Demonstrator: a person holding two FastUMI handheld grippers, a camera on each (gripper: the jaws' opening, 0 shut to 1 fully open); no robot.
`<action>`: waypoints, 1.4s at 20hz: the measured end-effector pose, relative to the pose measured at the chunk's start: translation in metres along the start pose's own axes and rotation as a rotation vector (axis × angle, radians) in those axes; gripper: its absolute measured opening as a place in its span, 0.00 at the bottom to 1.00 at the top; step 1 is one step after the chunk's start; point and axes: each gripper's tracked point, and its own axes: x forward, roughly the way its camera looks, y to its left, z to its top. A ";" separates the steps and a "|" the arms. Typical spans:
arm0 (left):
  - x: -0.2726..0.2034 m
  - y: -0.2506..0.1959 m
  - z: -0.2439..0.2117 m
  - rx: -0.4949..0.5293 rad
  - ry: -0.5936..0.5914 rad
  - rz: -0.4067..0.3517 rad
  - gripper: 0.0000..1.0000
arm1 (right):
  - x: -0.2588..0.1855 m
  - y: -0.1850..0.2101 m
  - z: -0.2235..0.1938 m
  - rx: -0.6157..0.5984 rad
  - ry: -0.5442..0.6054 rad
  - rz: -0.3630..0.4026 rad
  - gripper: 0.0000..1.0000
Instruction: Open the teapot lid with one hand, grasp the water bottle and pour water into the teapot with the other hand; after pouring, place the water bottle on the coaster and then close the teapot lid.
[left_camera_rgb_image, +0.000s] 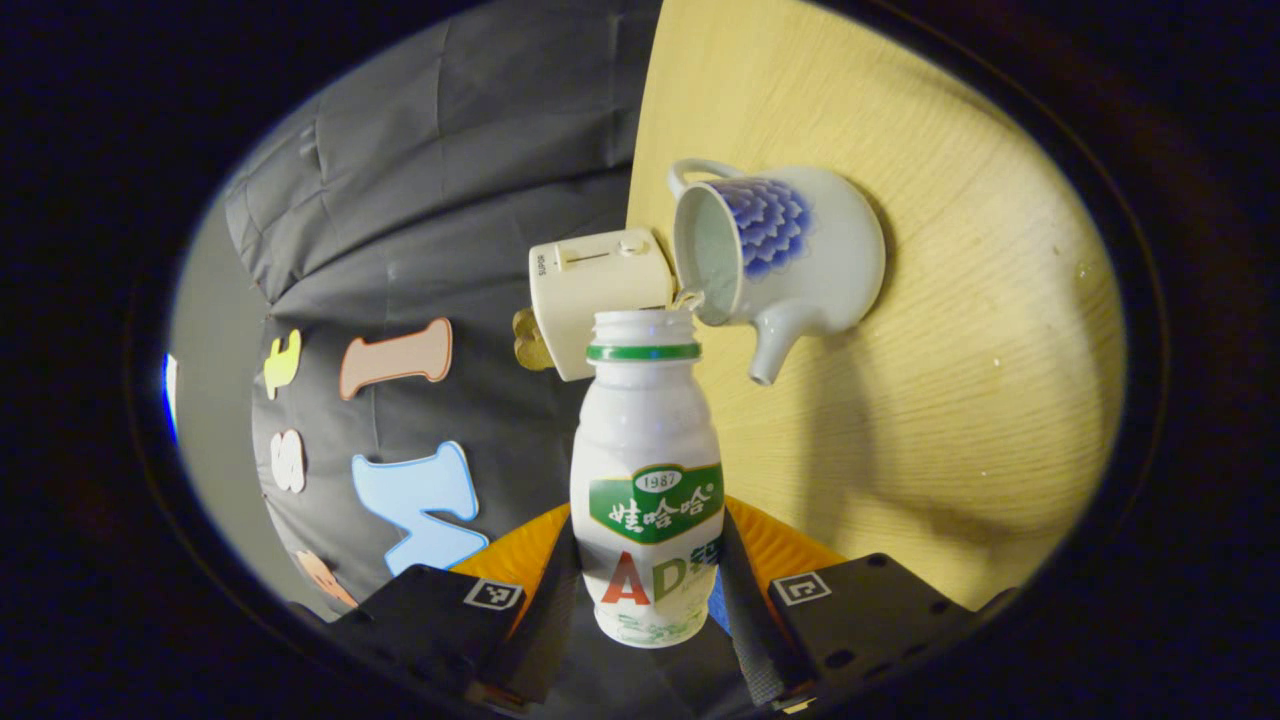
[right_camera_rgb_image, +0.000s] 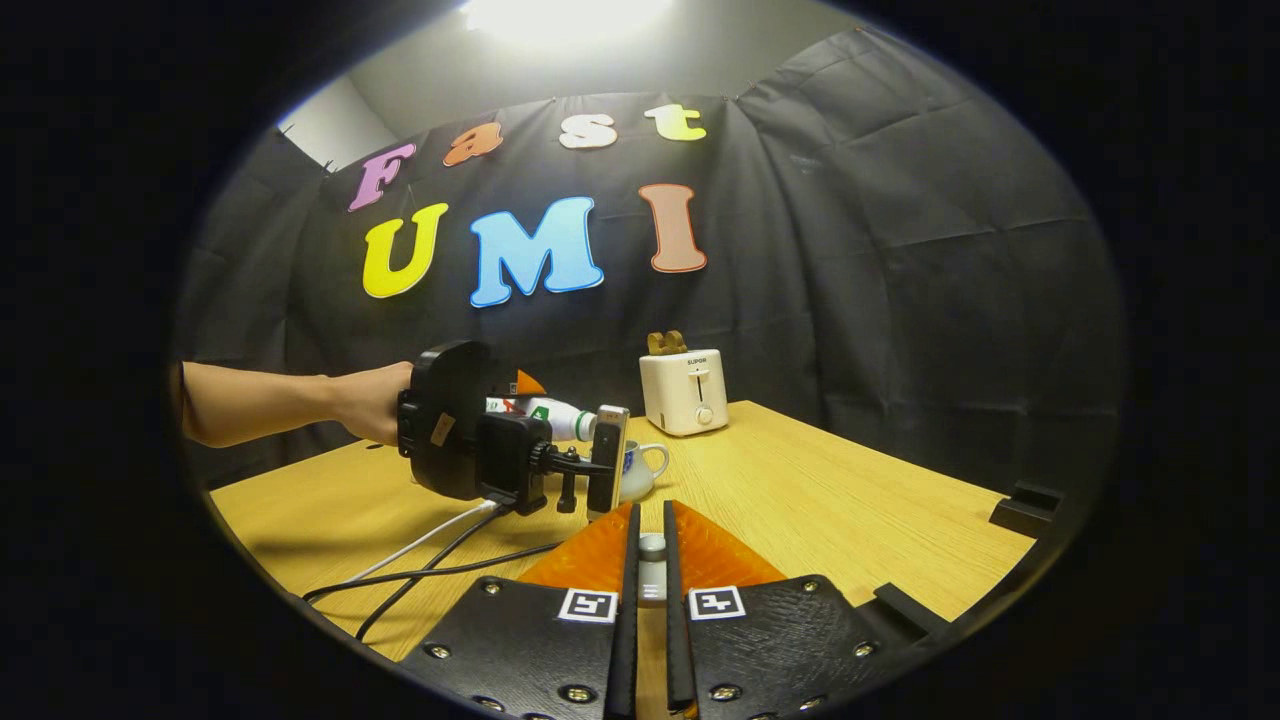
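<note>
In the left gripper view my left gripper (left_camera_rgb_image: 648, 600) is shut on a white water bottle (left_camera_rgb_image: 648, 470) with a green label and no cap. The bottle is tipped, its mouth at the rim of the white, blue-patterned teapot (left_camera_rgb_image: 800, 255), which stands lidless on the wooden table (left_camera_rgb_image: 950, 400). A thin trickle shows at the bottle's mouth. In the right gripper view a hand (right_camera_rgb_image: 365, 405) holds the left gripper (right_camera_rgb_image: 480, 440) with the bottle (right_camera_rgb_image: 545, 415) lying sideways over the teapot (right_camera_rgb_image: 640, 470). My right gripper (right_camera_rgb_image: 650, 515) is shut on the teapot lid's small pale knob (right_camera_rgb_image: 651, 550); the rest of the lid is hidden.
A cream toaster (right_camera_rgb_image: 685, 390) with bread in it stands at the table's back edge, just behind the teapot. Cables (right_camera_rgb_image: 430, 560) trail across the table's left front. A dark flat object (right_camera_rgb_image: 1025, 508) lies at the table's right edge. The black cloth wall closes off the back.
</note>
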 end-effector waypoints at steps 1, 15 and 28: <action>0.000 0.001 0.000 0.004 0.001 0.002 0.81 | 0.000 -0.001 0.000 0.001 -0.001 -0.002 0.12; -0.002 0.009 0.003 0.069 0.003 0.020 0.81 | -0.003 -0.001 0.002 0.000 -0.008 -0.004 0.12; -0.002 0.016 0.003 0.118 0.002 0.036 0.81 | -0.005 0.002 0.005 -0.001 -0.018 0.002 0.12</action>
